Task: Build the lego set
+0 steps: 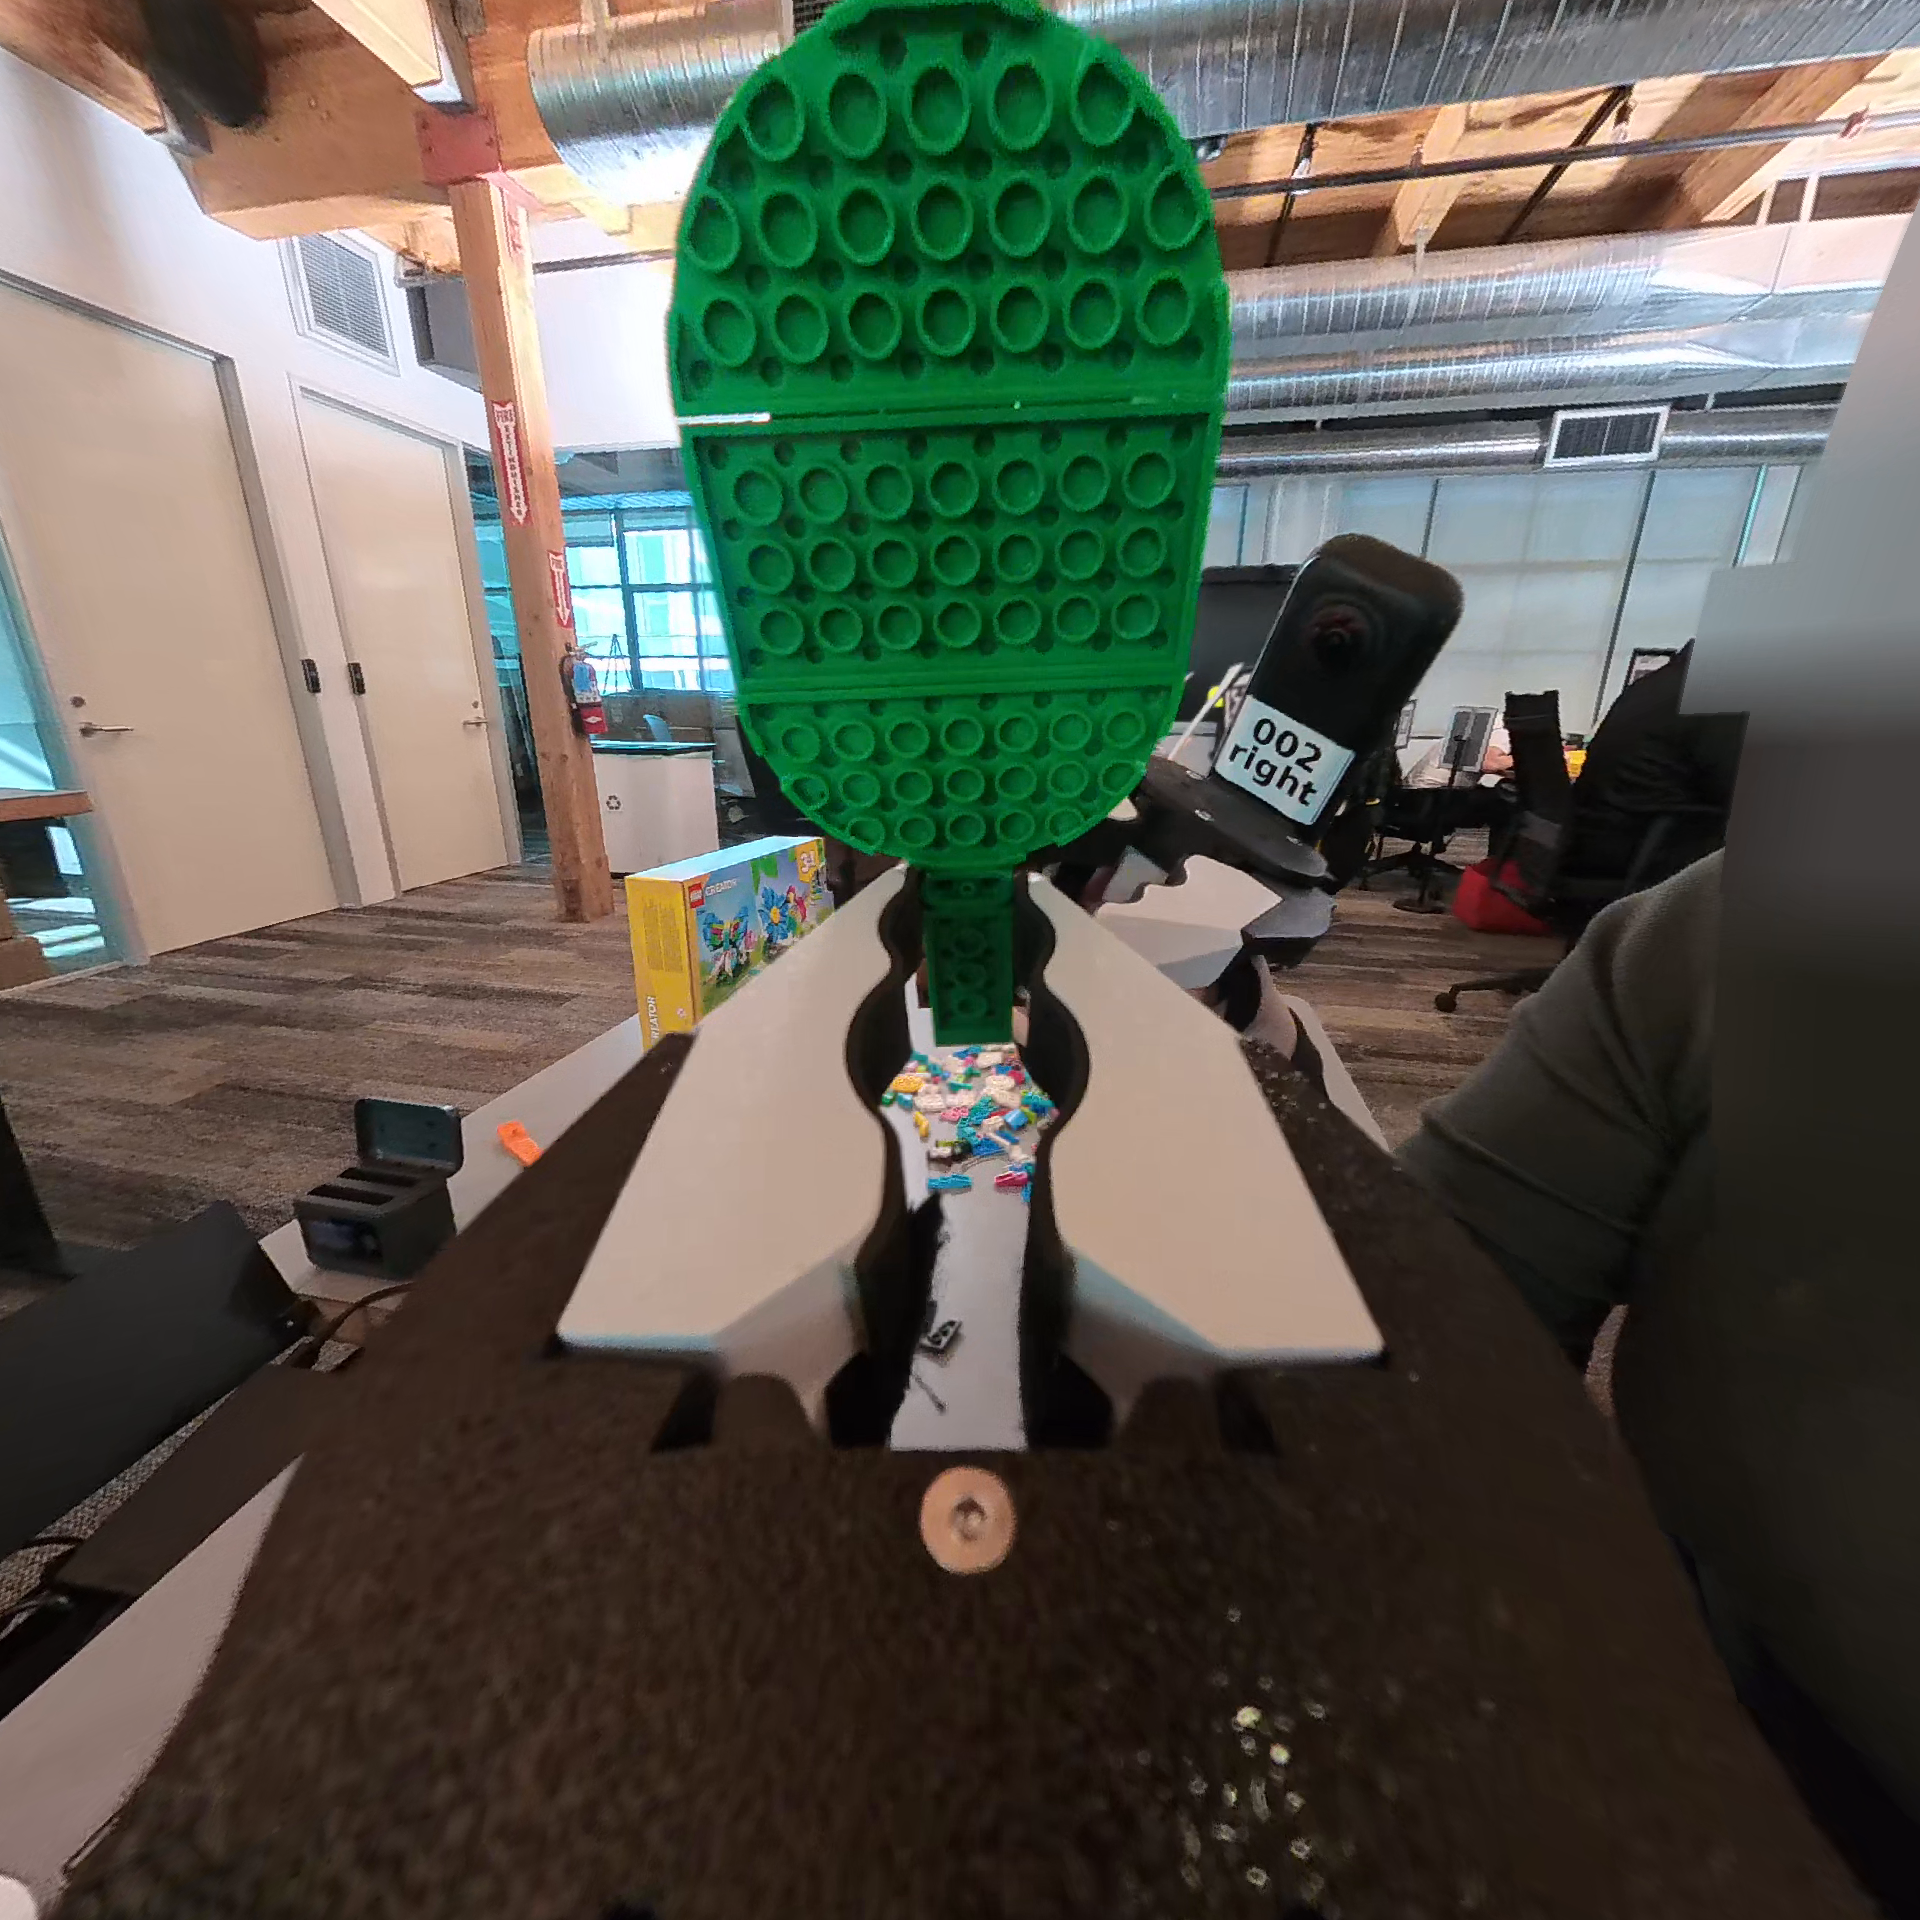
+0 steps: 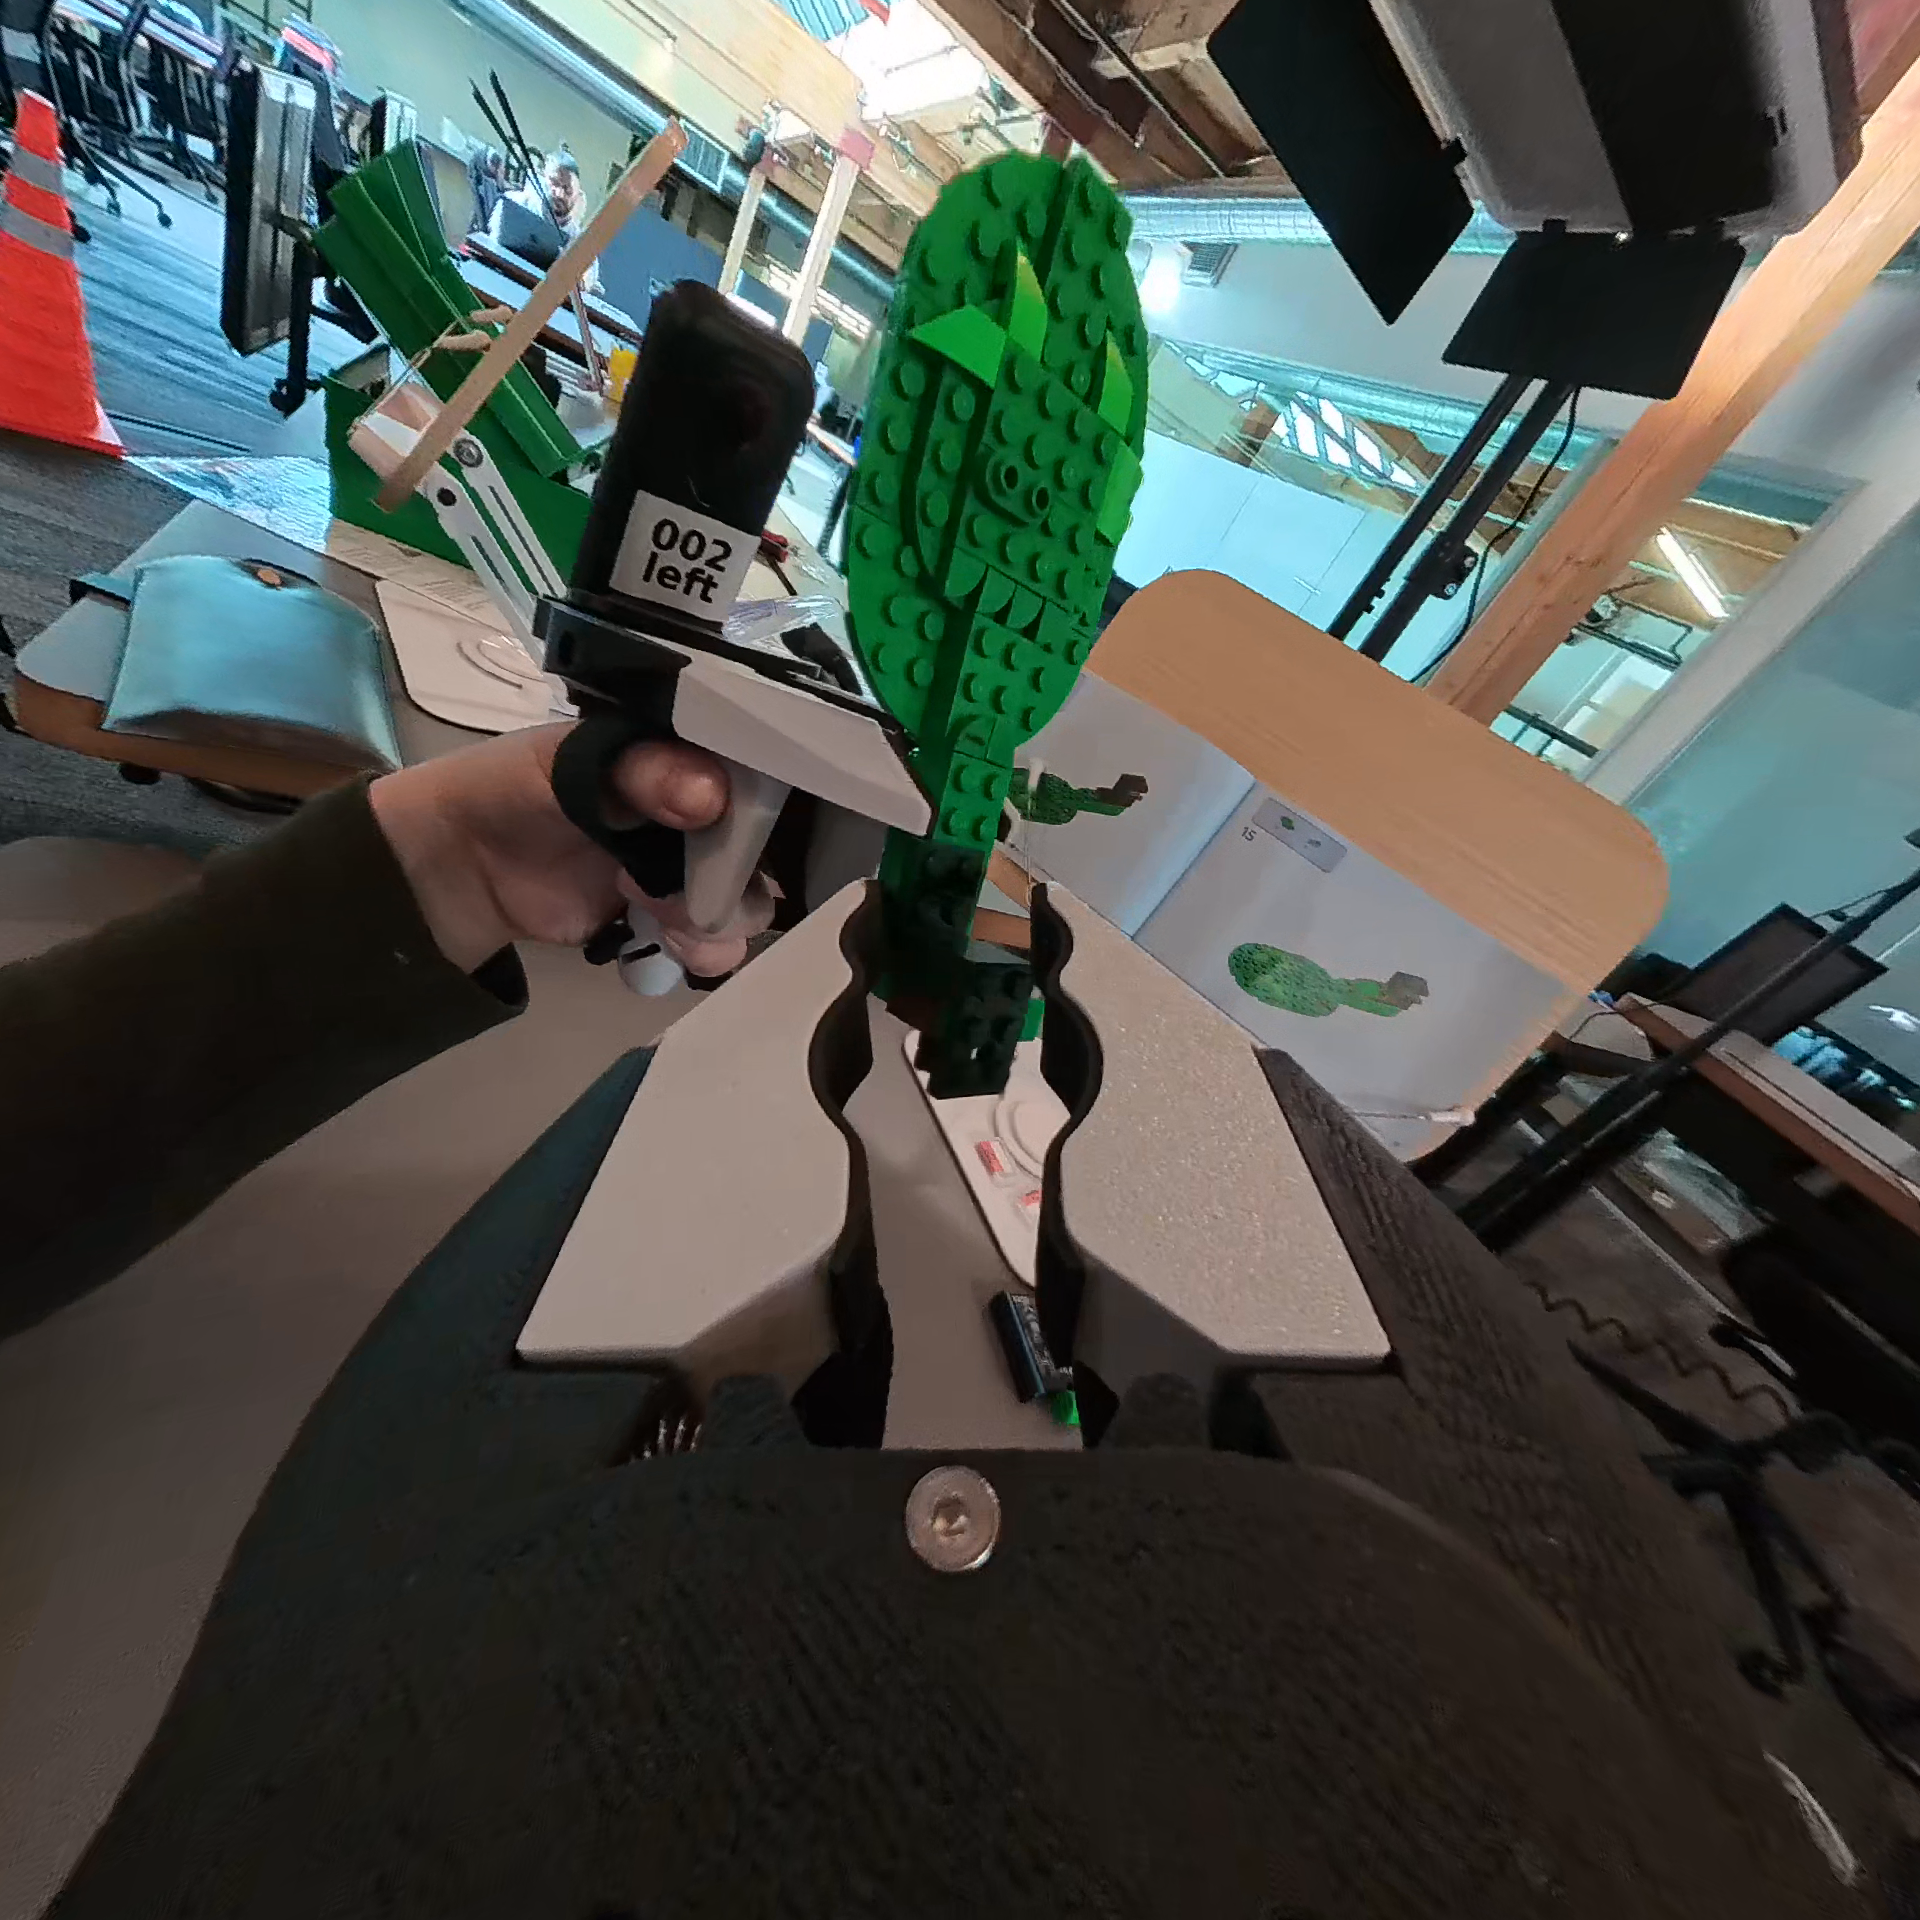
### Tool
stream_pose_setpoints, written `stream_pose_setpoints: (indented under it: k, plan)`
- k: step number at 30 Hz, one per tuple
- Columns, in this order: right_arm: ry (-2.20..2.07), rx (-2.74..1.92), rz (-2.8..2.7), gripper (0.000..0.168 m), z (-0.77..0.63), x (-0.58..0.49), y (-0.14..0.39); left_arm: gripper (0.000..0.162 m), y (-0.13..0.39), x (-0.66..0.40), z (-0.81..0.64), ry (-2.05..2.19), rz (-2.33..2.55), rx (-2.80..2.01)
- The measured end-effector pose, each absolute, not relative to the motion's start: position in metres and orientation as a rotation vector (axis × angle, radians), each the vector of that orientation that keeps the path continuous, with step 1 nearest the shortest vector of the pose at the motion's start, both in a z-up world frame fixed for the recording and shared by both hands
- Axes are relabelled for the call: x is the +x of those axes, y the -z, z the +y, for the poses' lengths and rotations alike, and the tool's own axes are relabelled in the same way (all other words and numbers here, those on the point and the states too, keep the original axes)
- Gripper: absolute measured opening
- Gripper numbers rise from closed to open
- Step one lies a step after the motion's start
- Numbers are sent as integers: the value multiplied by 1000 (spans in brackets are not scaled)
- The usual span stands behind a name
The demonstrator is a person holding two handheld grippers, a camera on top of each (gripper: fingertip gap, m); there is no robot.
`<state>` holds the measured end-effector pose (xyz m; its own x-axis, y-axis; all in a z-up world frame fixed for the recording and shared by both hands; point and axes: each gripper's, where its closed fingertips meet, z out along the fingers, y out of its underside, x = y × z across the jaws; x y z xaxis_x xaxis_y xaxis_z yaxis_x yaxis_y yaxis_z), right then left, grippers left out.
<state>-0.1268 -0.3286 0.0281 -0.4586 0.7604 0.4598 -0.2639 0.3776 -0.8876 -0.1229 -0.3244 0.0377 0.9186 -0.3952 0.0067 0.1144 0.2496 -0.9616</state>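
Both the left gripper [image 1: 968, 914] and right gripper [image 2: 951, 914] seemingly clamp the upright green leaf-shaped lego build's [image 1: 951, 436] narrow stem.

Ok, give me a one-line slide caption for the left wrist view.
Left gripper holds a green leaf-shaped lego build upright by its stem, underside facing the camera, above loose bricks on the table.
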Motion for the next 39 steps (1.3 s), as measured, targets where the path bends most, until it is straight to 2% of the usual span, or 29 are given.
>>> stream_pose_setpoints:
  k: [13, 17, 23, 26, 39]
  plan:
    - [-1620, -415, -1757, 37, -343, -99, -31, 14, -41, -106, -340, 439, 357, -1239]
    - [-1707, -396, -1779, 28, -341, -91, -33, 14, -42, -105, -343, 456, 362, -1224]
    - [-1711, -418, -1777, 26, -337, -94, -32, 14, -41, -103, -342, 458, 370, -1241]
    - [-1715, -415, -1781, 16, -337, -94, -31, 15, -39, -101, -342, 458, 377, -1250]
    - [-1722, -432, -1801, 15, -334, -92, -30, 14, -38, -97, -340, 462, 390, -1265]
